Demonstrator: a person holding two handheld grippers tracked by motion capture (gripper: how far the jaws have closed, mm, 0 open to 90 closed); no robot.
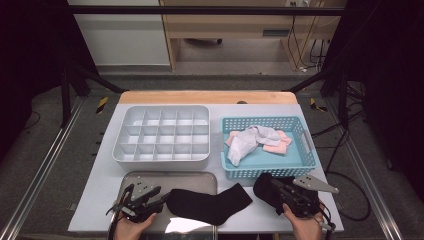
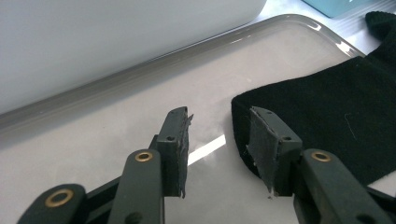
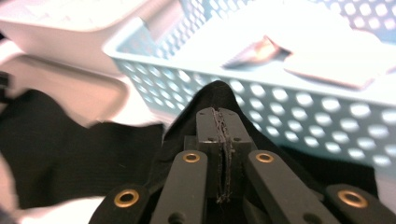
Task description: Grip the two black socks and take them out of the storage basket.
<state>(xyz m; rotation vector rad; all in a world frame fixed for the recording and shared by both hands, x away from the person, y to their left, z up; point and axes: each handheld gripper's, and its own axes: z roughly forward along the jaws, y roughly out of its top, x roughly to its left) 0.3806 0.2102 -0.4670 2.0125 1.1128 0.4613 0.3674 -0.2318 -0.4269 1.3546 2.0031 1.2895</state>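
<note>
The black sock (image 1: 210, 202) lies flat between the two tongs, its cuff on the metal tray (image 1: 150, 176) and its toe end toward the right. The left tongs (image 2: 219, 140) stand open, the cuff edge just by one pad, nothing held yet. The right tongs (image 3: 219, 140) are pinched shut on the sock's toe end, just before the blue perforated basket (image 3: 299, 130). The knit is soft and limp, the tray smooth and glossy, so a shallow bite may slip off, or bunch the cuff instead of lifting it.
</note>
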